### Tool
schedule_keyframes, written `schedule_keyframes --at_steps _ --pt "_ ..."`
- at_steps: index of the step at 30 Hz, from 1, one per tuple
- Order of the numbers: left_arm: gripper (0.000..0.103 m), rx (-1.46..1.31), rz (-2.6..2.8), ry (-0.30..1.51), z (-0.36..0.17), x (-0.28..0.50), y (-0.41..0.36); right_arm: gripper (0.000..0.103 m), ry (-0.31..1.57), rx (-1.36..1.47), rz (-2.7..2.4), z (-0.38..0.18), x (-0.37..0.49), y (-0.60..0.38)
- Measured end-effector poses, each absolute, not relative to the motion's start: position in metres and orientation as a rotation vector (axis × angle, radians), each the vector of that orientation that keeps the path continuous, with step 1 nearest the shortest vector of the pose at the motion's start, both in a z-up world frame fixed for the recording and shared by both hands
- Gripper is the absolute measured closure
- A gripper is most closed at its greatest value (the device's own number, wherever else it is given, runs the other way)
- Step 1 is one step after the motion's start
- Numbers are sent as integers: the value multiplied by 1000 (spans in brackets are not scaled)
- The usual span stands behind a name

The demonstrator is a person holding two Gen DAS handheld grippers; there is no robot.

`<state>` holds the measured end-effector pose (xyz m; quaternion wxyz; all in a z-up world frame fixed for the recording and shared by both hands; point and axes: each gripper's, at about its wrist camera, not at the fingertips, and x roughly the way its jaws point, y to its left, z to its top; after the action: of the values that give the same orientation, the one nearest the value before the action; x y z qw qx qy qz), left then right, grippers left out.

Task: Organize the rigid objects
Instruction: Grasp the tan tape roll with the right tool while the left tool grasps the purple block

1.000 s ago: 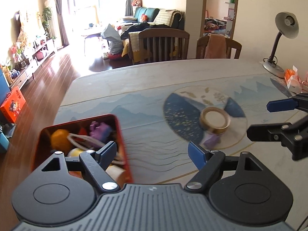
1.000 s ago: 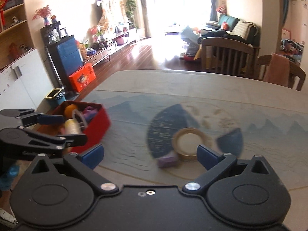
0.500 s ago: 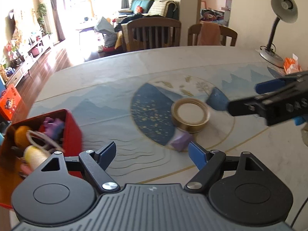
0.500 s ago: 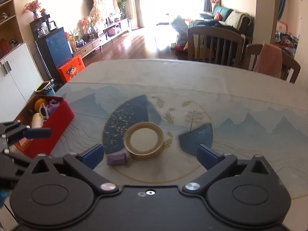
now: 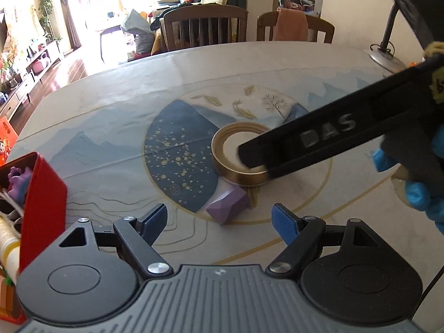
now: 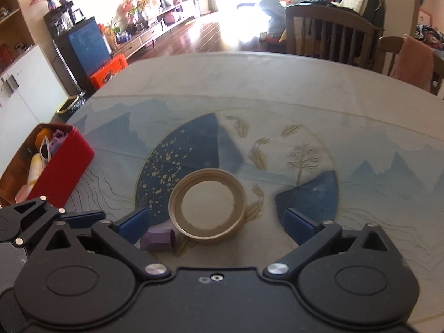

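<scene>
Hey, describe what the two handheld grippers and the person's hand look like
Both the left gripper and right gripper are matte black plastic with round pivot housings, silver screws and blue finger pads. The right gripper's side reads "DAS" in grey. The hand wears a blue glove.

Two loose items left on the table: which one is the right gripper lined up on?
The gold ring lid, centred between the open right gripper fingers; the purple block sits off by its left finger.

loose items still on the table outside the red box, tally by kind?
Gold ring lid: 1
Purple faceted block: 1
Total: 2 loose items; the red box and its contents are not counted.
</scene>
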<state>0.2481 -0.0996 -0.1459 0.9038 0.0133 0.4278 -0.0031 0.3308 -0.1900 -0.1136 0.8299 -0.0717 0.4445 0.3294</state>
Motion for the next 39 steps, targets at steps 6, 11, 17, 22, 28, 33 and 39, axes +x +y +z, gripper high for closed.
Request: schedule_keyframes --at_steps 6,11,17,22,28,33,39 --pt "21 67 9 904 -161 261 -102 1 980 -178 722 -129 341 -172" --pt "21 80 1 918 -168 268 -104 1 997 -194 727 -139 346 -162" --pt "45 77 -46 904 -167 271 -106 10 995 -205 733 -142 349 -158" --pt "60 70 -67 905 -166 272 -106 14 983 -222 732 -143 348 -157" --pt "65 75 -60 914 -165 273 -109 26 964 -233 722 -141 348 -162" --pt "65 80 -37 928 -163 272 -109 26 963 -200 690 -139 349 -176" --pt "65 78 -6 943 -161 267 -105 26 964 -181 665 -133 342 -202"
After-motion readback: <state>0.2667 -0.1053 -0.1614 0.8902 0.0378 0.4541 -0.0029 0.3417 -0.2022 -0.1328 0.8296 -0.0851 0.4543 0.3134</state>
